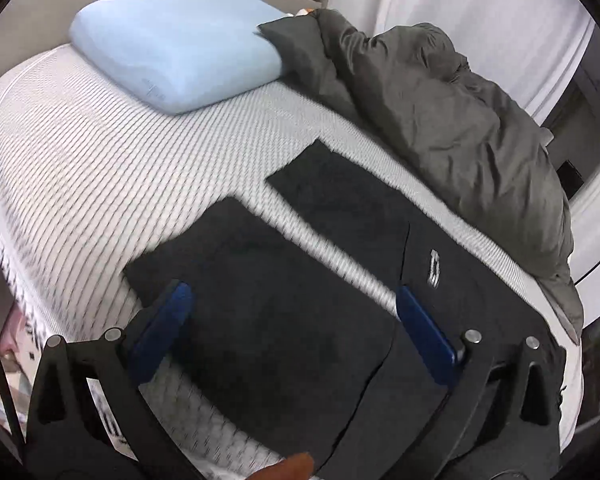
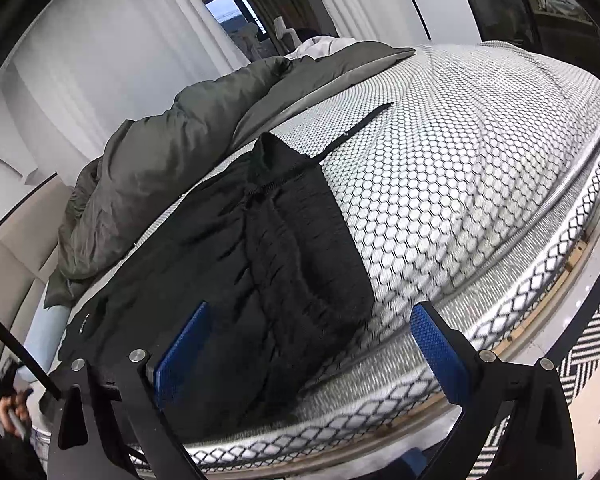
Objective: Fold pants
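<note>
The black pants lie flat on the mattress, near its front edge, with the two legs spread apart and pointing toward the blue pillow. In the right view the waist end is gathered and wrinkled, and a thin drawstring runs out from it over the mattress. The cloth looks soft, light and limp, so I think it will sag and drag if only one point is lifted. A good place to hold is a leg hem or the thicker waistband, at two corners together. The left gripper hangs over one leg with its blue fingers wide apart, holding nothing. The right gripper is also wide open over the waist corner, not pinching it. The grey blanket lies bunched just beside the pants.
</note>
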`<state>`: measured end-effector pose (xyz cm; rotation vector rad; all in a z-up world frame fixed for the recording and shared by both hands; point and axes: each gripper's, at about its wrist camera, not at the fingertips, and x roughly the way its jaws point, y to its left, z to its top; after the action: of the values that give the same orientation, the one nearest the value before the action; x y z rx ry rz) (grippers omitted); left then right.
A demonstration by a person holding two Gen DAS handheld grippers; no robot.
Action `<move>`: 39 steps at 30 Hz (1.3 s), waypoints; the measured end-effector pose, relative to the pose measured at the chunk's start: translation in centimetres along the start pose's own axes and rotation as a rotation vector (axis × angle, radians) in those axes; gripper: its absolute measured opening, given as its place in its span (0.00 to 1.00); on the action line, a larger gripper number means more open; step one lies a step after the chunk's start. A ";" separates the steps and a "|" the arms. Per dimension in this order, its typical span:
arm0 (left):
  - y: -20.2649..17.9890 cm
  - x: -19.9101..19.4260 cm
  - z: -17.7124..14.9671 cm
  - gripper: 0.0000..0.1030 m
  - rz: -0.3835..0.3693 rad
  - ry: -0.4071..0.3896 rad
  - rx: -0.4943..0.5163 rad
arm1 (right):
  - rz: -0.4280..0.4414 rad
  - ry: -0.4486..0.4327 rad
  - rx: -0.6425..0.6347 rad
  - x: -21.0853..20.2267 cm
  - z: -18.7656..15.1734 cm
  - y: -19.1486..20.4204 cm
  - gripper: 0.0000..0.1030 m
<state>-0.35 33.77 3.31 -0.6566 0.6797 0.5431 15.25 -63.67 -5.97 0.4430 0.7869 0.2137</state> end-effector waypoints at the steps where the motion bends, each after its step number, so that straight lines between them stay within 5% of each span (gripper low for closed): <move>1: 0.4 -0.2 -0.8 0.99 0.009 0.009 0.007 | 0.012 0.011 0.004 0.4 0.2 0.1 0.82; 3: 1.2 0.0 -2.8 0.99 0.045 0.023 0.024 | -0.068 0.022 -0.002 1.3 0.6 0.4 0.50; 6: 2.1 1.3 -4.2 0.99 0.115 0.056 0.027 | -0.063 -0.012 -0.003 0.3 0.9 -0.2 0.25; 11: 2.9 2.2 -4.8 0.99 0.165 0.081 0.039 | -0.145 0.023 -0.020 -0.3 0.7 -1.5 0.26; 13: 2.2 1.6 -4.8 0.99 0.156 0.069 0.057 | -0.150 -0.001 -0.037 -1.2 1.0 -0.9 0.42; 14: 1.7 1.2 -4.8 0.99 0.139 0.063 0.065 | -0.142 -0.040 -0.061 -2.2 1.3 -0.4 0.63; 15: 1.0 0.7 -4.7 0.99 0.121 0.056 0.078 | -0.131 -0.078 -0.078 -3.1 1.5 0.0 0.73; 21: -5.3 -1.9 -6.2 0.99 -0.023 0.046 0.218 | -0.069 -0.091 -0.204 -4.2 3.4 3.5 0.73; 29: -13.5 -1.0 -12.7 0.99 -0.126 0.136 0.497 | -0.049 0.091 -0.349 3.4 4.7 7.7 0.73; 31: -13.9 -0.5 -14.0 0.99 -0.097 0.154 0.522 | -0.121 0.133 -0.372 5.5 4.7 7.7 0.63; 33: -13.6 -0.2 -14.5 0.99 -0.080 0.168 0.518 | -0.205 0.146 -0.389 6.5 4.3 7.1 0.27; 34: -13.3 -0.1 -14.6 0.99 -0.080 0.167 0.510 | -0.204 0.139 -0.380 6.4 4.2 6.5 0.20; 37: -13.2 0.6 -14.9 0.99 -0.084 0.156 0.502 | -0.164 0.134 -0.360 5.5 4.4 5.7 0.16; 39: -13.5 0.9 -15.5 0.99 -0.074 0.145 0.502 | -0.129 0.114 -0.360 5.1 5.3 6.2 0.23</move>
<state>2.94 14.06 -1.60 -0.2486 0.8848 0.2397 22.50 -58.04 -3.06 0.0405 0.8648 0.2562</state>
